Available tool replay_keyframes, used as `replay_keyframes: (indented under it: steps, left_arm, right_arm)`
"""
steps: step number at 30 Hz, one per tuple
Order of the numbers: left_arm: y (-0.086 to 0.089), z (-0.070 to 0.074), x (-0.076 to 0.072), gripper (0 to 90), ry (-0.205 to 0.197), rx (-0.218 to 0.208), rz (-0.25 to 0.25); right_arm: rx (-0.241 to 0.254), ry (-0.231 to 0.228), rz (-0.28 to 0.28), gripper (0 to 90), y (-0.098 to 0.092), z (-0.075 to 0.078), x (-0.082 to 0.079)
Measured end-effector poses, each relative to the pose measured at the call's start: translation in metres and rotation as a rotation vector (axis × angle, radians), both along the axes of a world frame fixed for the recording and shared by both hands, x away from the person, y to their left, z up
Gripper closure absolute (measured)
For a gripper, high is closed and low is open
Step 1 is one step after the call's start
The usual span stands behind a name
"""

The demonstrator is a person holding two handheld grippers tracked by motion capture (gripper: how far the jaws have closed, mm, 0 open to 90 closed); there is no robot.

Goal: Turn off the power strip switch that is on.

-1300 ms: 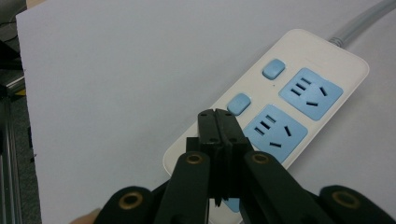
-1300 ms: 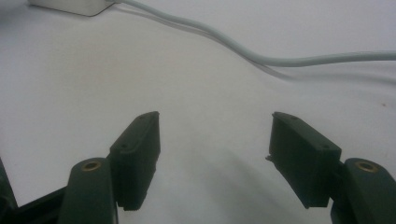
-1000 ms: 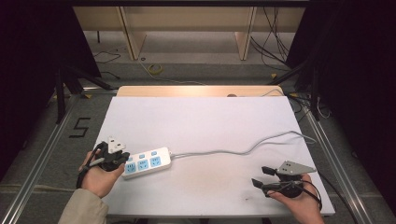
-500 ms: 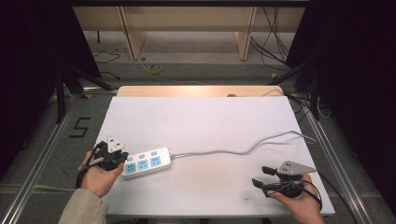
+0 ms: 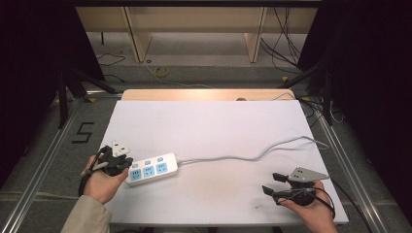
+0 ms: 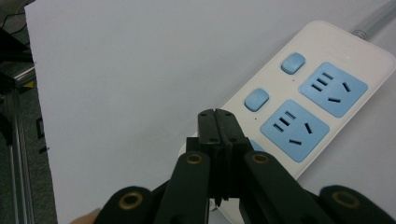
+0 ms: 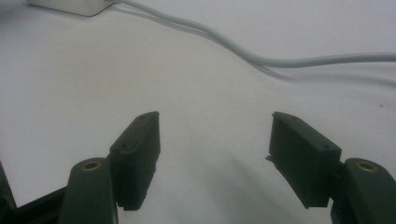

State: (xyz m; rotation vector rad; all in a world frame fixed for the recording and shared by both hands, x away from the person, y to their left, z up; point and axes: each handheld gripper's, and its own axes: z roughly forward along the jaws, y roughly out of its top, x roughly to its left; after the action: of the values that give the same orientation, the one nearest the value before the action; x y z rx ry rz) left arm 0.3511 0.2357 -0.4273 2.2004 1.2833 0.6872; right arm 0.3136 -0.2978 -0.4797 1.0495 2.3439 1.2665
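Left gripper view, shut left gripper [image 6: 218, 122] over power strip [image 6: 303, 107], white table [image 6: 116, 79]

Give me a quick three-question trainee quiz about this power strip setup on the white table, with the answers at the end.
1. True or false: the left gripper has its jaws pressed together with nothing between them.
2. How many blue socket faces does the power strip show in the high view? A) two B) three C) five
3. Fill in: the right gripper stands ____ over bare table, apart from the grey cable.

Key
1. True; its closed tips sit over the near end of the strip.
2. B.
3. open.
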Motion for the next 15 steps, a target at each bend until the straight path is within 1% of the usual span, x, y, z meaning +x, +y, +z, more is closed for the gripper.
replay_keyframes:
  steps: [10,15]
  left_arm:
    - [0.0014,0.0013,0.0026,89.8,0.022,0.014,-0.001]
    - [0.0010,0.0011,0.0034,89.8,0.031,0.014,-0.004]
  right_arm:
    - [-0.002,0.001,-0.001,34.6,0.0000,-0.0002,0.0000]
    - [0.000,0.002,-0.002,34.6,0.0002,-0.0003,0.0001]
